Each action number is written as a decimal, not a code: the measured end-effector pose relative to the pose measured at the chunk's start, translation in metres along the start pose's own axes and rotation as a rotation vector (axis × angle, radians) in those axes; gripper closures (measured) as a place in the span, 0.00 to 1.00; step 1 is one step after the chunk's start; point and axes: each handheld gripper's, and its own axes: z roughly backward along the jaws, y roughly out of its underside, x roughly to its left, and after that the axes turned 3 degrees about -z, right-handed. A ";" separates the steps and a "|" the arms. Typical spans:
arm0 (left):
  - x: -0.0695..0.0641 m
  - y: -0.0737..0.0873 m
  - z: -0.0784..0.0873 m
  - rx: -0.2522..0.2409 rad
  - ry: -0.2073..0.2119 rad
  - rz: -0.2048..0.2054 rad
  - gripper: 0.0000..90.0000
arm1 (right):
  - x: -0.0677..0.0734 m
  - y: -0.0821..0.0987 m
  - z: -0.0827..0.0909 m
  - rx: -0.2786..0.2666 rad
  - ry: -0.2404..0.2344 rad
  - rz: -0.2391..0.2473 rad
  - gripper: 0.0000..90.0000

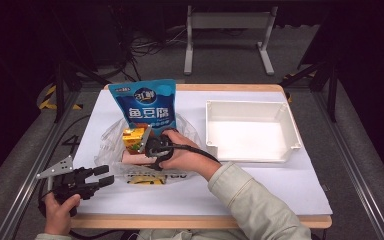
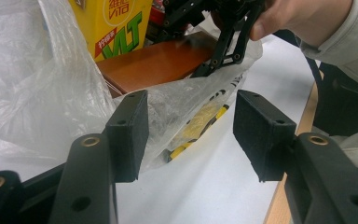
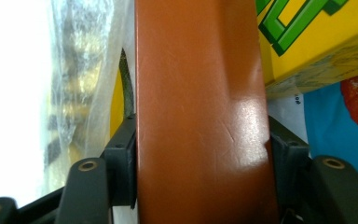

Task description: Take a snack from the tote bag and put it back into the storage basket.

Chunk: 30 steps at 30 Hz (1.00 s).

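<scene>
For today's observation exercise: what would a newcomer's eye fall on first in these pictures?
Probably the tall blue snack bag, upright at the back of a clear plastic bag left of centre. In front of it, the right gripper clamps a brown box beside a yellow drink carton. To the right sits an empty white tray.

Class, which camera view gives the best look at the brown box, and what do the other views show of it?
The left gripper view: the brown box shows its top and one side, lying inside the clear plastic bag under the yellow carton. The right gripper view shows one glossy brown face between the right claw's pads. The high view shows a small sliver.
</scene>
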 end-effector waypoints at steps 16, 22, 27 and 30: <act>0.002 -0.001 -0.001 0.002 -0.001 -0.007 0.51 | 0.000 -0.002 0.016 -0.094 -0.002 0.008 0.48; 0.002 -0.001 -0.001 0.005 0.002 -0.008 0.51 | 0.000 -0.002 0.026 -0.152 -0.002 -0.006 0.47; 0.001 -0.001 -0.002 0.004 0.003 -0.001 0.51 | -0.002 -0.003 0.035 -0.206 -0.011 -0.016 0.47; 0.002 -0.001 -0.002 0.001 0.004 -0.001 0.51 | -0.002 -0.006 0.042 -0.242 -0.029 -0.027 0.47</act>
